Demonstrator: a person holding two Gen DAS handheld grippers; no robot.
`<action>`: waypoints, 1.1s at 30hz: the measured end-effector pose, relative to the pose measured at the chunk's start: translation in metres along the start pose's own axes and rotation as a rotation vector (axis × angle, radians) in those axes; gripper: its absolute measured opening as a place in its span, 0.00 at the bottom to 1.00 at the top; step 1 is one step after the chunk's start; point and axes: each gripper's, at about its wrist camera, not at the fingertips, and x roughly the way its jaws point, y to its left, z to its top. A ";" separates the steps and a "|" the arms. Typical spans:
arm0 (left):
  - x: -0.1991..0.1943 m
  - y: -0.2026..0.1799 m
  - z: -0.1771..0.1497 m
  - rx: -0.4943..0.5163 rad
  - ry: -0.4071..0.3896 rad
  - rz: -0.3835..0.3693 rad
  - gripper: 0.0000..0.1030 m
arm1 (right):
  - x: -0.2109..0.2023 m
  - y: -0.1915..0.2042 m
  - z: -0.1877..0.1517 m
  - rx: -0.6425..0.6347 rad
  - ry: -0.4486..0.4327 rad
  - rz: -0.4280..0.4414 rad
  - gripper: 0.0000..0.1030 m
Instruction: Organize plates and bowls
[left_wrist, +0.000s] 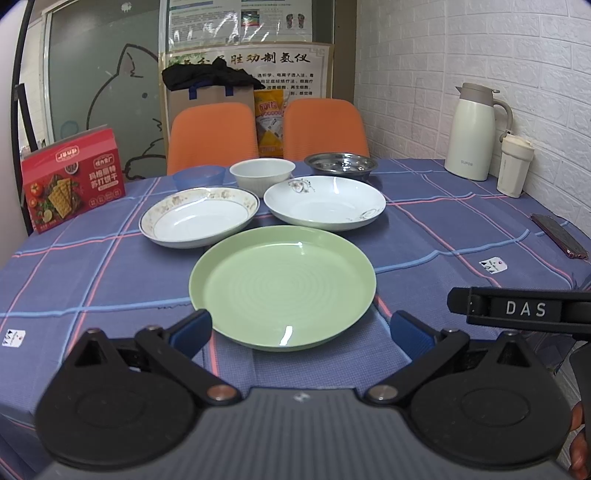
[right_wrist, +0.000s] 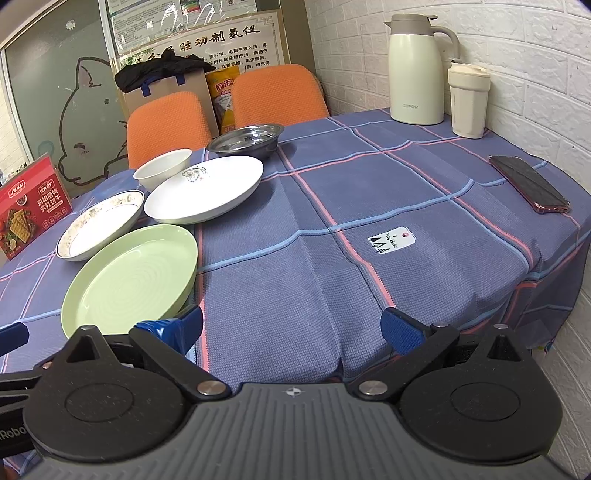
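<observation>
We hold the left gripper (left_wrist: 301, 332) spread wide at the bottom of its frame, empty and squared to the green plate (left_wrist: 282, 288) at centre. The right gripper (right_wrist: 291, 328) is equally wide over bare tablecloth (right_wrist: 369, 192). White plates (left_wrist: 325, 201) and bowls (left_wrist: 262, 173) sit unstacked above, so nothing seems sorted yet.
</observation>
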 end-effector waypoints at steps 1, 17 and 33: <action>0.000 0.000 0.000 0.001 0.000 -0.001 0.99 | 0.000 0.000 0.000 0.001 0.000 0.000 0.88; 0.001 -0.001 -0.001 0.001 0.002 -0.002 0.99 | 0.000 0.002 0.000 0.000 0.002 -0.001 0.88; 0.000 -0.002 0.000 -0.002 0.010 -0.009 0.99 | 0.001 0.007 -0.002 -0.004 0.007 0.005 0.88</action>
